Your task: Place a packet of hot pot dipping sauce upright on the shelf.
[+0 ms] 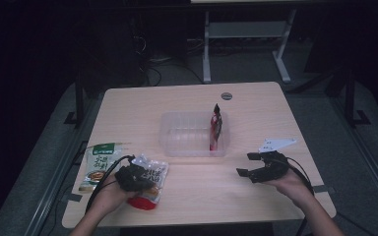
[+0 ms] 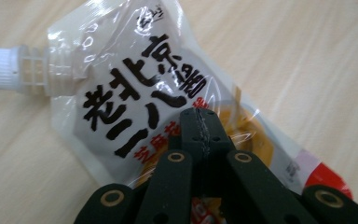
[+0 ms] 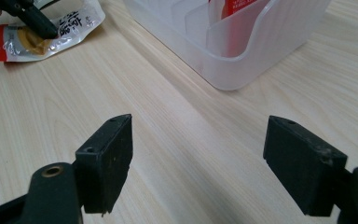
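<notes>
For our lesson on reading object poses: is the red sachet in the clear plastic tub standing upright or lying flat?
Upright. The red sachet stands on end, its tip above the rim of the clear tub, leaning against the right-hand side.

a clear plastic tray (image 1: 177, 142) sits mid-table (image 1: 256, 103) with a red packet (image 1: 216, 129) standing upright at its right end. a green-topped pouch (image 1: 98, 164) lies flat near the table's left edge. a round grommet (image 1: 226, 96) sits beyond the tray.
</notes>
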A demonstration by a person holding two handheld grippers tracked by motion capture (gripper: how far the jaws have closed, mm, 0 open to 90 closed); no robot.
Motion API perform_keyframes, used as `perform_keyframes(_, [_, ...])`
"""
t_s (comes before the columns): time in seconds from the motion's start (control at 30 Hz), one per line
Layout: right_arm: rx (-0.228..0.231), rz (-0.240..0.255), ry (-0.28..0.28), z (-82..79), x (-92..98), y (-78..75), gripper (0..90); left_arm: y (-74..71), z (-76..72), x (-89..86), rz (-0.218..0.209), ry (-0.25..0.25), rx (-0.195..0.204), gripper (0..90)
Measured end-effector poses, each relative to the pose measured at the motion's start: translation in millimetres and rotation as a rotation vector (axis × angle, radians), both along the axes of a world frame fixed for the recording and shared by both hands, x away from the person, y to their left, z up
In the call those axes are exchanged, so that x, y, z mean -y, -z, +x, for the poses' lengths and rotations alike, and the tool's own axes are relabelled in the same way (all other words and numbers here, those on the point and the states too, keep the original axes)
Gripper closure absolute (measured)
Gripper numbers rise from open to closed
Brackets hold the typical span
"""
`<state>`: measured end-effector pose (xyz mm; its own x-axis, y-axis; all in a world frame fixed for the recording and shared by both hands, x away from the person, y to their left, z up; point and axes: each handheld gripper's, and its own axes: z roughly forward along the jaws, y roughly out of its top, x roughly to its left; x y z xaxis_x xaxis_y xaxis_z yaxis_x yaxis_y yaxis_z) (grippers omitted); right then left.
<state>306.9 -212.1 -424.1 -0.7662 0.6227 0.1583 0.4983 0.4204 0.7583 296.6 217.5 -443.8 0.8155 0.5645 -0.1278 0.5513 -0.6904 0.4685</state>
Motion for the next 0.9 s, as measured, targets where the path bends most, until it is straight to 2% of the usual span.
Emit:
perform_keyframes(0.13, [-0.008, 0.003, 0.003, 0.4, -0.5, 0.2, 23.5, -0.8, 0.0, 4.7, -0.001, 0.020, 0.009, 90.0])
perform_keyframes(0.2, [-0.006, 0.002, 0.001, 0.9, -0.4, 0.3, 23.5, -1.9, 1.5, 4.0, -0.017, 0.010, 0.009, 90.0])
perform_keyframes(0.23, [-0.005, 0.001, 0.002, 0.9, -0.2, 0.1, 23.5, -3.3, 3.4, 2.4, -0.006, 0.019, 0.014, 90.0])
perform_keyframes(0.37, [-0.001, 0.002, 0.005, 0.8, 1.1, -0.4, 23.5, -9.0, 9.1, -5.6, 0.000, -0.018, 0.046, 90.0])
perform_keyframes(0.47, [0.002, 0.001, 0.003, 0.7, 1.5, -0.1, 23.6, -13.1, 16.4, -16.1, -0.009, -0.077, 0.076, 90.0])
perform_keyframes(0.53, [-0.002, -0.001, 0.004, 0.8, 1.0, 0.0, 23.6, -15.4, 23.8, -24.2, 0.001, -0.110, 0.094, 90.0])
perform_keyframes(0.63, [-0.004, -0.002, 0.000, 0.7, -0.4, -0.2, 23.6, -14.4, 32.9, -31.3, 0.010, -0.154, 0.103, 90.0])
perform_keyframes(0.77, [-0.007, -0.005, -0.001, 1.4, -1.5, 0.2, 23.8, -9.2, 43.7, -33.3, 0.038, -0.162, 0.101, 90.0])
perform_keyframes(0.9, [-0.004, -0.004, -0.004, 2.2, -1.9, 1.1, 23.8, -5.3, 52.6, -27.5, 0.061, -0.155, 0.100, 90.0])
